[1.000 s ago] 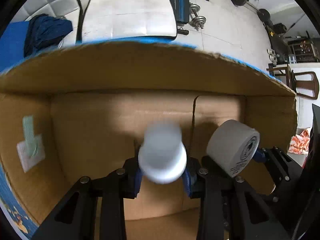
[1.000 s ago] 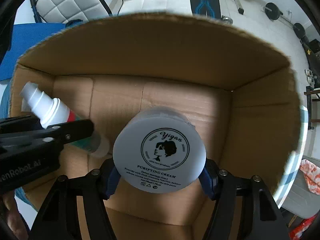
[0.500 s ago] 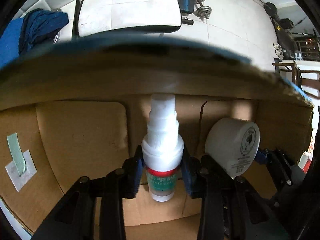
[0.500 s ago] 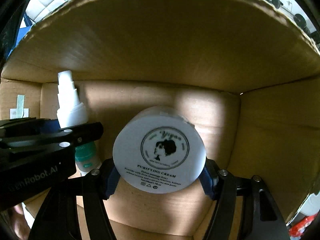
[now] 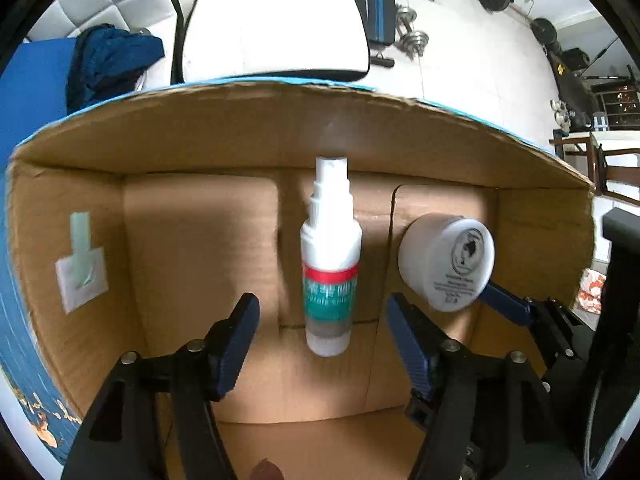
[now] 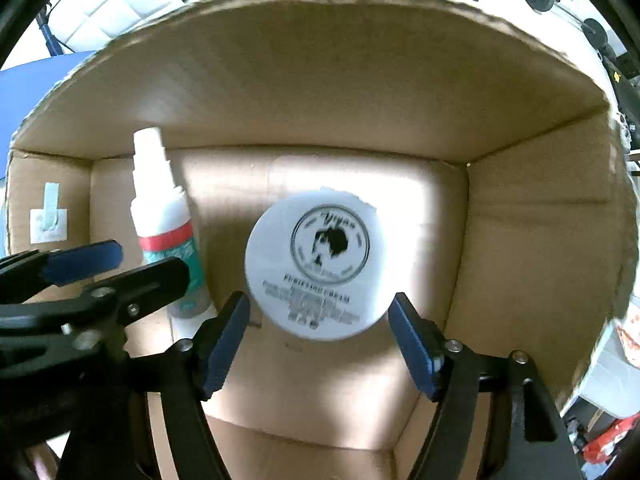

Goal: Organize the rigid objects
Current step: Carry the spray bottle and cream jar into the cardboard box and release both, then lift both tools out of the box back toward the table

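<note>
Release is what marks this moment: the left gripper (image 5: 322,344) pinched the spray bottle (image 5: 331,256) half a second ago, and its jaws have just been opening, so the blue pads now stand clear on either side of the bottle with bare cardboard showing in both gaps. The right gripper (image 6: 320,344) has done the same with the cream jar (image 6: 316,266); its jaws have just been opening too, and the pads sit just off the jar's rim instead of squeezing it as before. By my reading, both items have been delivered into the cardboard box (image 5: 192,152), and this pair of placements is as good as finished, leaving the hands free to lift out for whatever else needs sorting. The bottle is white with a stepped pump top, a red band and a green printed label; it appears to stand on the box floor near the middle, top towards the camera. The jar is a squat white tub whose round lid carries a black circular emblem and lines of print; it sits beside the bottle, apart from it, towards the box's right wall. Both look slightly blurred.
</note>
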